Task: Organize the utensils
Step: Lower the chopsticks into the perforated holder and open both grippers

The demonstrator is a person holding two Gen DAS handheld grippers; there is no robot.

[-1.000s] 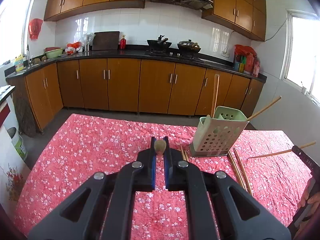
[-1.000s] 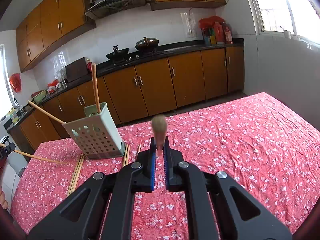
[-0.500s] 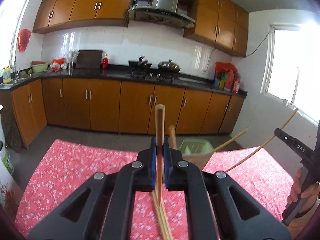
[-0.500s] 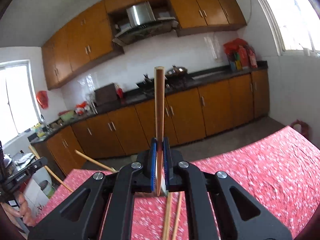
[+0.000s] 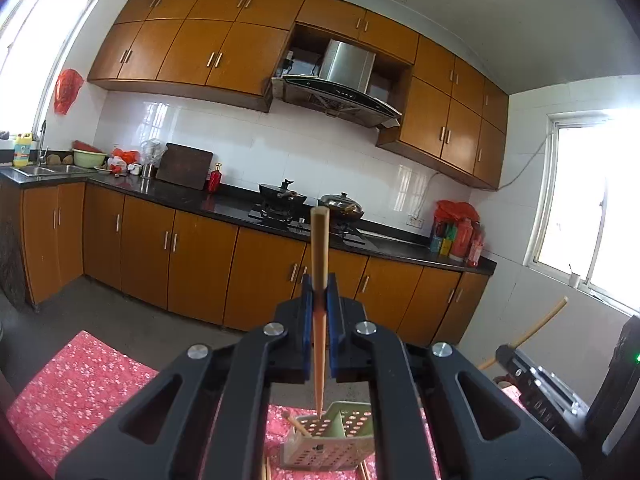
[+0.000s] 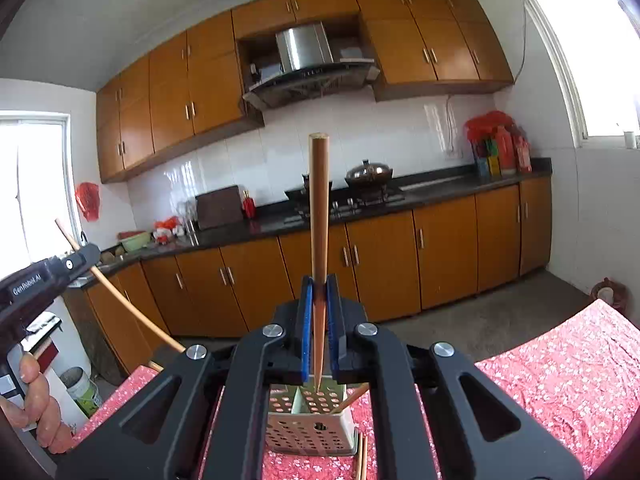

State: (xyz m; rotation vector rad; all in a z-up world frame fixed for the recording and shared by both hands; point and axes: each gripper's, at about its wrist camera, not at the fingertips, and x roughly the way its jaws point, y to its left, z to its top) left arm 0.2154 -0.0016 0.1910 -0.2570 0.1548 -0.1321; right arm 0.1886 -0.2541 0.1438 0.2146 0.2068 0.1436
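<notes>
Chopsticks are what we hold: the left gripper (image 5: 319, 304) has its jaws clamped on one chopstick (image 5: 319, 264), the right gripper (image 6: 319, 300) on another (image 6: 319, 216), both upright, tips just above the perforated green holder (image 6: 312, 432) on the red-clothed counter (image 6: 560, 368). We judge both tips could crowd one compartment, catch the divider or rim, and tip the light holder. Each stick is slim, tapered, tan wood.
</notes>
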